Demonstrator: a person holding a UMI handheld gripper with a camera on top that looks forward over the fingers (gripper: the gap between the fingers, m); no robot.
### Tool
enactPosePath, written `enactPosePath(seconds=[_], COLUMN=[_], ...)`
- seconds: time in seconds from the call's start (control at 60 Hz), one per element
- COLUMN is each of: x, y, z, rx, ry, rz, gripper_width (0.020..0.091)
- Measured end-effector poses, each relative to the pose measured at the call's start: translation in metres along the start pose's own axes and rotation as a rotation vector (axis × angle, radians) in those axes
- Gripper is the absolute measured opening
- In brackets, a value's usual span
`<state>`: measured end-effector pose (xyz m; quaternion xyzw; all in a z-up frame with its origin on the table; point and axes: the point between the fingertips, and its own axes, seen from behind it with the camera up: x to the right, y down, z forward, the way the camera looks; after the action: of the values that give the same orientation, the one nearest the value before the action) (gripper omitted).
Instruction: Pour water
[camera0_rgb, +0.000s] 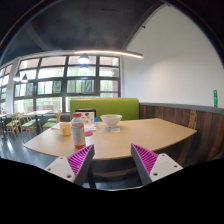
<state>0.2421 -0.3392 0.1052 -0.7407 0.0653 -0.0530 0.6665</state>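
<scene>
gripper (111, 163) fingers spread, nothing between; wooden table (130, 138) ahead holds bottle (78, 131), white bowl (111, 121), cup (65, 127); green sofa (112, 106) beyond.

The gripper (111, 160) shows only its two fingers, their rear ends cut off at six o'clock; the hand holding it is out of view. On the wooden table (140, 138), the cluster at ten o'clock is too small to name fully: a silvery cylindrical container (78, 131), a white bowl (111, 120), a pale cup (66, 127). Whether any holds water cannot be told. The laptop-like object (85, 115) behind them is partly hidden. Chairs (14, 124) at nine o'clock are indistinct
</scene>
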Motion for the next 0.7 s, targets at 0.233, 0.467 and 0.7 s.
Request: enactPosePath(seconds=[0.233, 0.467, 0.7], x=[-0.015, -0.084, -0.16], y=[-0.002, 0.006, 0.002], z=[0.023, 0.072, 0.157], rx=[0.019, 0.047, 0.102], ry=[-0.034, -0.133, -0.169], rz=[0.02, 0.001, -0.032], gripper_width=[0.0817, 0.0826, 0.0807])
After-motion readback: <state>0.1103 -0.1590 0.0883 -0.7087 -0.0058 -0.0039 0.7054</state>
